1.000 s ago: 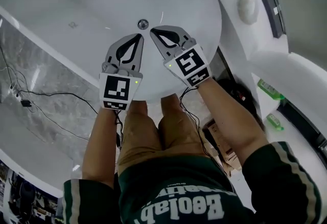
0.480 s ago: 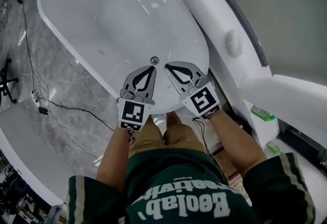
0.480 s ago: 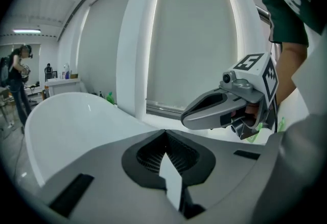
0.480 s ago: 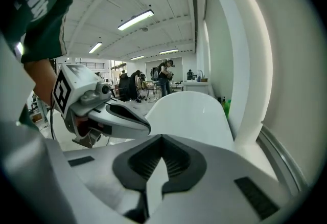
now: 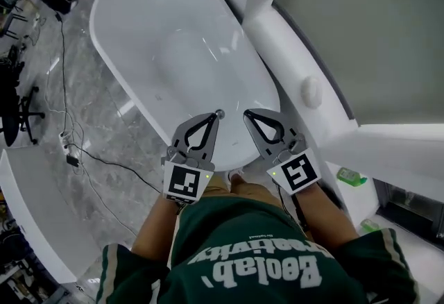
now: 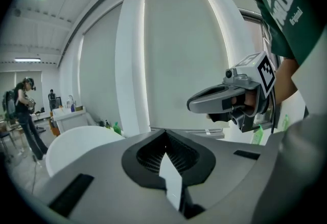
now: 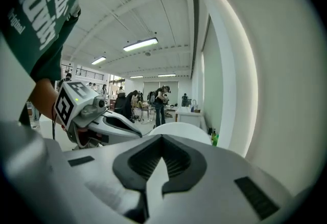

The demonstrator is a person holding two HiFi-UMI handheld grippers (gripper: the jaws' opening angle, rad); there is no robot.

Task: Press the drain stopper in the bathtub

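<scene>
Camera has drawn back over the last second: whole bathtub [image 5: 159, 18] now shows, both claws level above its near end. Left gripper [image 5: 212, 116] and right gripper [image 5: 248, 114] closed tight, nothing held. Drain stopper [image 5: 220, 114] on tub floor, beside left tip. Likely rigid, slick, sprung metal: push dead centre with a closed tip, no grasp.

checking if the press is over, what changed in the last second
The person drew back and up; the whole white oval bathtub now shows. Left gripper and right gripper rose away from the small round metal drain stopper. Fingers stayed shut, empty.
</scene>
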